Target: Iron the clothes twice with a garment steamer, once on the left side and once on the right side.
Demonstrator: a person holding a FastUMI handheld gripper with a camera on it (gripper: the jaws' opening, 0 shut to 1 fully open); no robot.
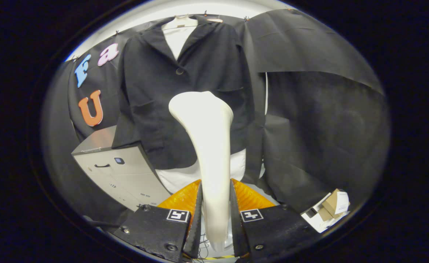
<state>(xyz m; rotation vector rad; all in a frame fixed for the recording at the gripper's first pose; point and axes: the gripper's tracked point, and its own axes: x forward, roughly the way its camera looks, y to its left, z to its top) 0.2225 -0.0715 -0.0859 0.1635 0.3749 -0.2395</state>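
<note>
gripper view: the gripper [216, 215] is clamping both fingers on the steamer [207, 146] handle, its long axis running straight ahead and up. the jacket [185, 91] is hanging just beyond the steamer head, facing it, and the head is sitting nearer the jacket's middle-right panel, apparently short of touching.

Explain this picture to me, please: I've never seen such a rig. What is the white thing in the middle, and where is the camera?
The camera rides on a hand-held gripper and looks forward along its two fingers. They clamp the handle of a white garment steamer, whose head points at a dark jacket hanging on a hanger over a white shirt. To the jacket's lower left stands a grey cabinet; beyond the fingers to the right lie cardboard boxes.
</note>
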